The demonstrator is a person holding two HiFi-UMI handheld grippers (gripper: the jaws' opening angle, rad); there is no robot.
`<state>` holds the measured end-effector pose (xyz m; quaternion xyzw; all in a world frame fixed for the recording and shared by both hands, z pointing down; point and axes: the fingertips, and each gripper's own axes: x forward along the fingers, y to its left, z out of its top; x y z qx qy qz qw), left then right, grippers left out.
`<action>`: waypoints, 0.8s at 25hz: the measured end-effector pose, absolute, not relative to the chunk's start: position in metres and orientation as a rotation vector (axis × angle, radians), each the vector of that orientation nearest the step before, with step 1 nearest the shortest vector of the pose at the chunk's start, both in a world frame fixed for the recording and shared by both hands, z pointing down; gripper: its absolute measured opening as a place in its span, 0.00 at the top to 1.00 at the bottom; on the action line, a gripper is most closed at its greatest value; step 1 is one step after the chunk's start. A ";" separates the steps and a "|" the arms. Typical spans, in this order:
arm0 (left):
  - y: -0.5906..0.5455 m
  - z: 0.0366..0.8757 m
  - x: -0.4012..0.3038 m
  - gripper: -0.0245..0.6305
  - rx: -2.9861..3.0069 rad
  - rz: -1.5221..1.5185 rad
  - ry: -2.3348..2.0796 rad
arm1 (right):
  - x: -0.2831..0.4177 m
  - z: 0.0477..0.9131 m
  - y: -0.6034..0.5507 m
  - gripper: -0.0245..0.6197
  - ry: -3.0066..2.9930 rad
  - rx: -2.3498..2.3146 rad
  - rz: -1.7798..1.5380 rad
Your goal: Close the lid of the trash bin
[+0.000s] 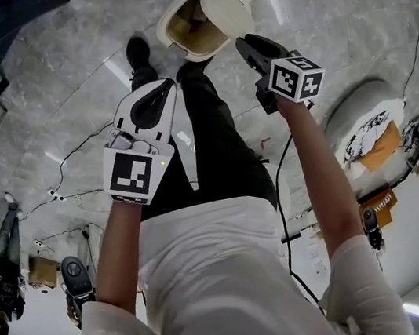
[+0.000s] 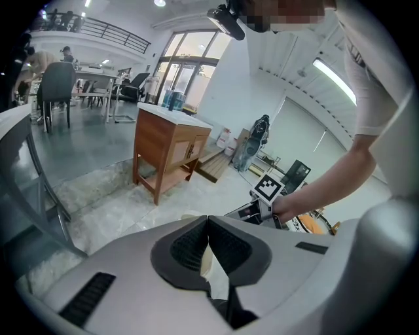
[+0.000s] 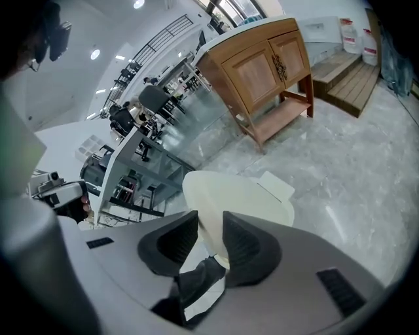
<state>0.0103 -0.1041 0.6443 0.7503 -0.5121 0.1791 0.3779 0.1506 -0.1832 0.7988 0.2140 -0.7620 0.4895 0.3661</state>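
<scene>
The right claw has its jaws a little apart, and nothing is pressed between them. Directly ahead of its tips is the cream lid of the trash bin. The lid is raised, so the mouth of the bin is open. In the head view the tips are just beside the lower edge of the lid; whether they touch it, I cannot tell. In the right gripper view the lid's edge shows in the gap between the jaws. A small flat tab sticks out on the side of the lid far from the claw.

The left claw has its jaws together at the tips and carries nothing. It is behind and to the left of the right claw, well apart from the bin, which lies ahead of it and to the right.

Bare marble floor shows beyond the lid and to the right of the right claw. To the left of this claw the person's black shoe stands near the rim of the bin, and the dark trouser leg runs between the two claws. Far ahead of the right claw is a wooden cabinet, well apart from the bin. A thin cable lies on the floor to the left of the left claw.
</scene>
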 end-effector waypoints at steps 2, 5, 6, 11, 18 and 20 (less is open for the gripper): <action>-0.099 0.649 0.010 0.93 1.916 0.458 -1.301 | 0.147 0.803 -0.174 0.78 -1.954 0.546 1.252; -0.092 0.654 0.010 0.93 1.914 0.458 -1.293 | 0.143 0.808 -0.161 0.77 -1.947 0.534 1.244; -0.090 0.655 0.010 0.93 1.913 0.455 -1.291 | 0.142 0.810 -0.157 0.77 -1.945 0.527 1.238; -0.083 0.663 0.009 0.93 1.914 0.451 -1.279 | 0.134 0.823 -0.137 0.77 -1.931 0.500 1.209; -0.067 0.685 0.004 0.93 1.911 0.465 -1.250 | 0.124 0.851 -0.108 0.77 -1.921 0.480 1.167; -0.062 0.691 0.002 0.93 1.907 0.470 -1.242 | 0.122 0.861 -0.098 0.77 -1.914 0.470 1.143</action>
